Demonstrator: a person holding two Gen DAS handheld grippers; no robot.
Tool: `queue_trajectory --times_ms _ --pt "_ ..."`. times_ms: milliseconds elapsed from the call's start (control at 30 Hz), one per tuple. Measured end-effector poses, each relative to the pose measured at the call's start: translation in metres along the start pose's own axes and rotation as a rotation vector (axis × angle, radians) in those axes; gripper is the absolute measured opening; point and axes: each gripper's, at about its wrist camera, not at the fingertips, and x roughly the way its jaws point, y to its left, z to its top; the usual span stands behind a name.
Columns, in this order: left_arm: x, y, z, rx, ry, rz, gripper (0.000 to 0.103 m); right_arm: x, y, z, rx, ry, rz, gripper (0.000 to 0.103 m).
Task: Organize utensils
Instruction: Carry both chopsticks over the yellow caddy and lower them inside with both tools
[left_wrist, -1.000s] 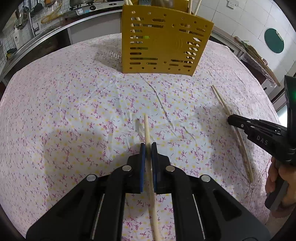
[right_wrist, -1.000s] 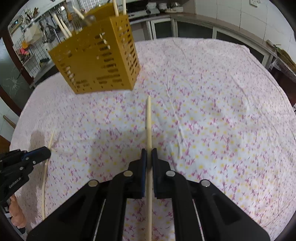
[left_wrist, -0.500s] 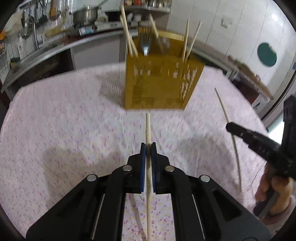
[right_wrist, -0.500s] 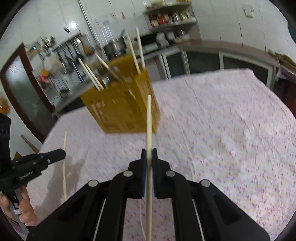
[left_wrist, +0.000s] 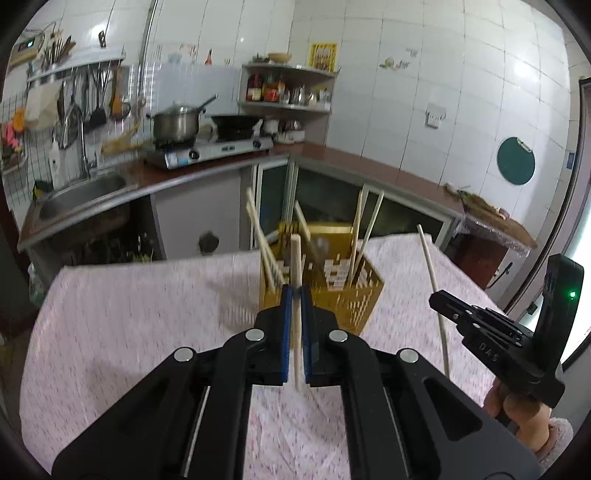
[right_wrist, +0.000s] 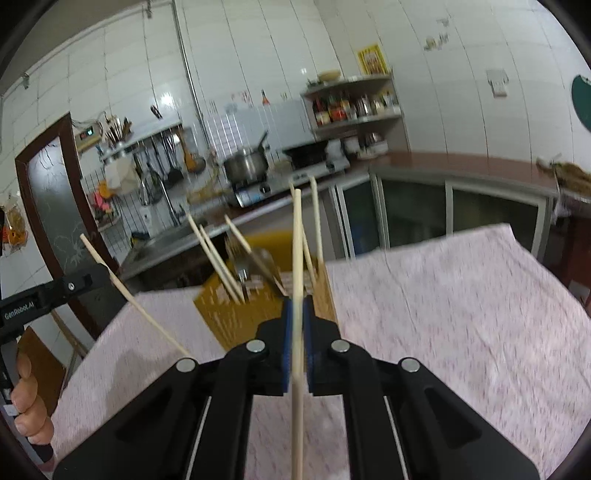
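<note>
The likeliest failure lay at the yellow utensil holder (left_wrist: 334, 291) on the cloth-covered desk (left_wrist: 129, 332): its top was already crowded with leaning chopsticks (right_wrist: 216, 256) and a fork (right_wrist: 240, 258), so an incoming stick could have struck one, skidded off the rim, or tipped the light holder. The two held sticks might also have crossed if brought in together. Behind stood the kitchen counter, sink and stove, well apart. The left gripper (left_wrist: 294, 291) was pinched on one chopstick (left_wrist: 295, 258), lifted clear of the cloth; the right gripper (right_wrist: 297, 304) was pinched on another chopstick (right_wrist: 297, 240), and a thin stick could have pivoted in such a grip.
</note>
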Motion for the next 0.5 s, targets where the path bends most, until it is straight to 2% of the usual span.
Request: queue_trajectory --times_ms 100,500 --pt "-0.001 -0.004 0.014 0.019 -0.030 0.005 0.003 0.004 0.009 0.015 -0.022 -0.066 0.012 0.006" --pt "0.004 -0.007 0.056 0.067 -0.081 0.023 0.003 0.031 0.014 0.042 -0.010 -0.191 0.036 0.006"
